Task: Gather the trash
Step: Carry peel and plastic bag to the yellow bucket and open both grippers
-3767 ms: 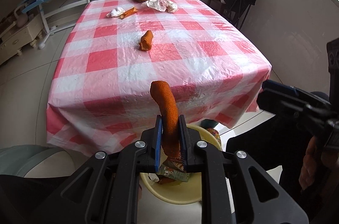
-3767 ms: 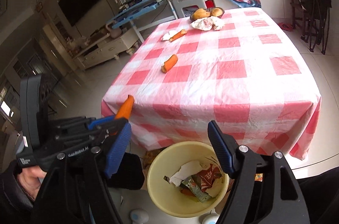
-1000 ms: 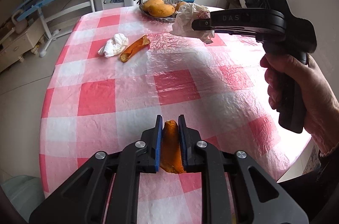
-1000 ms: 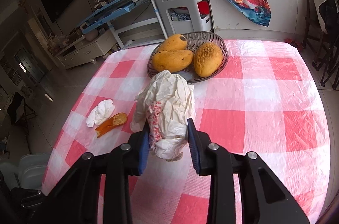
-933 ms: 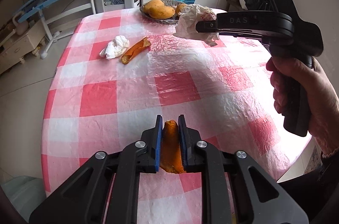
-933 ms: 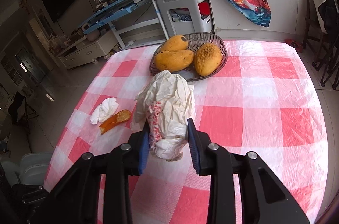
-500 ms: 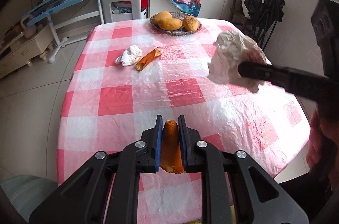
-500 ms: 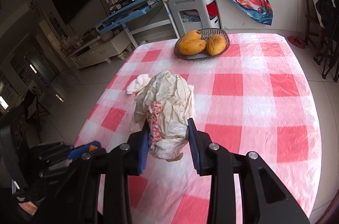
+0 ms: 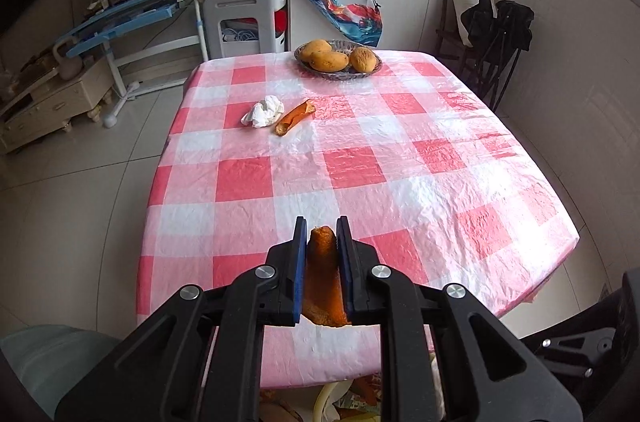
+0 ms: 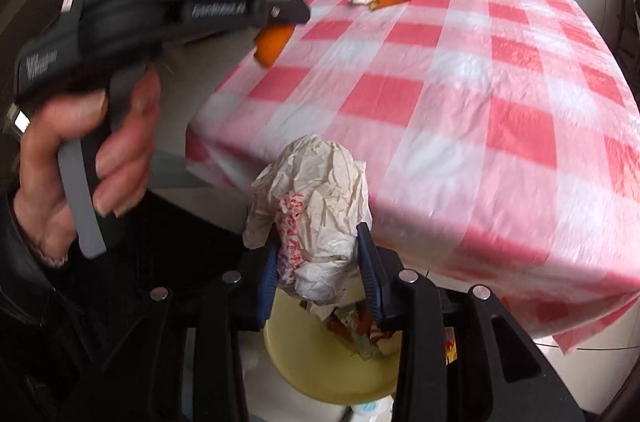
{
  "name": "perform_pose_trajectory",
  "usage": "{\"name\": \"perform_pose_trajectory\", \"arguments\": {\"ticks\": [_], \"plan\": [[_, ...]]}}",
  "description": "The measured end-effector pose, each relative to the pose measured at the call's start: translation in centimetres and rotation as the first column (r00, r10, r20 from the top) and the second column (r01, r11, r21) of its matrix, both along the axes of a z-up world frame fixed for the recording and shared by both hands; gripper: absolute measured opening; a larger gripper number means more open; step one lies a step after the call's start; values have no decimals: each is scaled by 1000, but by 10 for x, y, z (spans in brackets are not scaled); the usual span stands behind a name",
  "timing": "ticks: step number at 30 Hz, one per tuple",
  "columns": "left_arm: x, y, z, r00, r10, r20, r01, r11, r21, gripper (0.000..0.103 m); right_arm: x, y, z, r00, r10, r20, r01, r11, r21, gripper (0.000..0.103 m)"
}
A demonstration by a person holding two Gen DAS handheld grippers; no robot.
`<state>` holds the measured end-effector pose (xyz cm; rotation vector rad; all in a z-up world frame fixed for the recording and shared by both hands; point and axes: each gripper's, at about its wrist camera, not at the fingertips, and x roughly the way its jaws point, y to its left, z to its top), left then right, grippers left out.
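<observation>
My left gripper [image 9: 321, 236] is shut on an orange peel [image 9: 323, 278], held above the near edge of the checked table [image 9: 400, 158]; it also shows in the right wrist view [image 10: 280, 22]. My right gripper [image 10: 318, 250] is shut on a crumpled white paper wrapper [image 10: 316, 194], held above the yellow trash bin [image 10: 312, 362] on the floor by the table. A white tissue [image 9: 264, 111] and another orange peel [image 9: 295, 116] lie on the far left of the table.
A basket of mangoes [image 9: 338, 60] stands at the table's far edge. The bin holds several wrappers [image 10: 352, 326]. A blue desk [image 9: 132, 14] and white stool [image 9: 244, 22] stand behind; a black coat on a chair [image 9: 496, 22] stands at right.
Both grippers have drawn back from the table's middle to its near edge. The right gripper has carried the wrapper down over the bin. The left still holds the peel.
</observation>
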<state>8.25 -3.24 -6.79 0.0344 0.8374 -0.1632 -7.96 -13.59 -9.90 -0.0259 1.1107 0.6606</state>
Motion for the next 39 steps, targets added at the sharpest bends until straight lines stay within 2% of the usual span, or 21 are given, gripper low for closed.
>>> {"name": "perform_pose_trajectory", "arguments": {"ticks": [4,11,13,20,30,36,39], "plan": [[-12,1,-1,1000,2,-1,-2,1000,5,14,-17,11,-9,999,44,13,-43,996,-82,54],[-33,-1,-3,1000,4,-4,-4,1000,10,14,-10,-26,13,988,-129,89,122,989,78,62],[-39,-2,-5,1000,3,-9,-3,1000,11,14,-12,-34,21,977,-171,126,156,980,125,67],[-62,-9,-15,999,-15,-35,15,1000,21,14,-24,-52,43,937,-283,205,232,942,242,72],[-98,-27,-40,990,-83,-113,87,996,36,14,-23,-74,45,904,-387,180,312,886,342,75],[-121,-50,-57,964,-183,-193,199,978,67,15,-26,-81,46,895,-411,173,329,871,365,77],[-129,-55,-62,957,-197,-211,220,971,93,17,-27,-84,46,892,-419,167,336,864,374,78]]}}
